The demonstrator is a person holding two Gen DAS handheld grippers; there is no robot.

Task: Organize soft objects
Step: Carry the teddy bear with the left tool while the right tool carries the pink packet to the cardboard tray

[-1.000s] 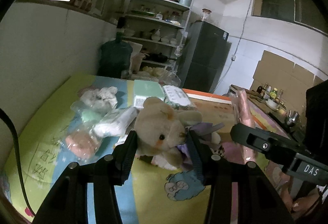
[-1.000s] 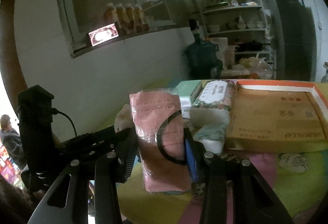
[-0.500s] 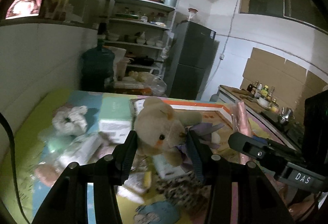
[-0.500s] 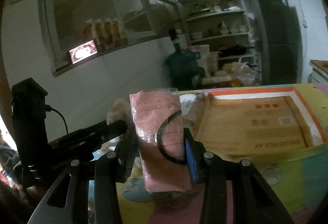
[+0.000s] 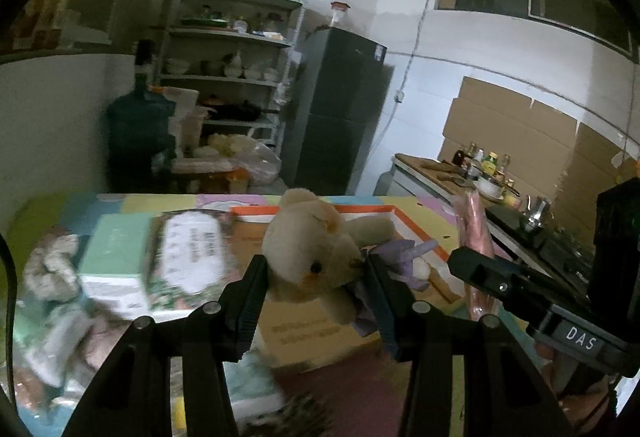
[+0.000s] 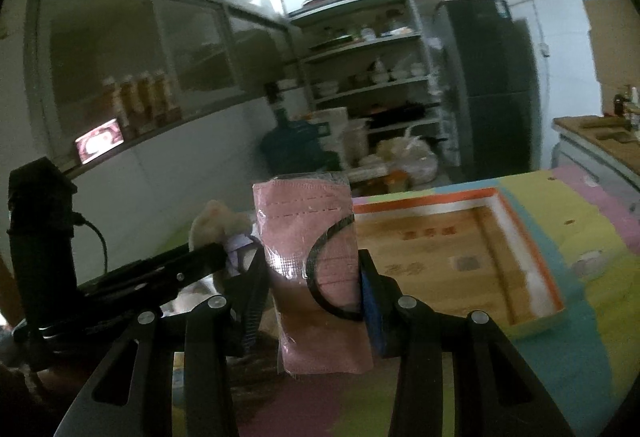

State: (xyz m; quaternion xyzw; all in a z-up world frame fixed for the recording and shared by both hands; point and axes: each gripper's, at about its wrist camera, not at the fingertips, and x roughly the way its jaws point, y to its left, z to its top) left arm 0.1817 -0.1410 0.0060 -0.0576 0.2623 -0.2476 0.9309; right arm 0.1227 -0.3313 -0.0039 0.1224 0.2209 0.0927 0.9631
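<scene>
Your left gripper (image 5: 316, 269) has its fingers clamped on a beige teddy bear (image 5: 316, 253), held at the centre of the left wrist view above the cardboard box (image 5: 320, 321). Your right gripper (image 6: 312, 277) pinches a pink face mask in clear wrap (image 6: 316, 273), upright at the centre of its frame. Right of the mask lies the orange-rimmed box (image 6: 532, 249). Left of the bear sit a mint-green package (image 5: 116, 257) and a floral tissue pack (image 5: 188, 257), both blurred.
</scene>
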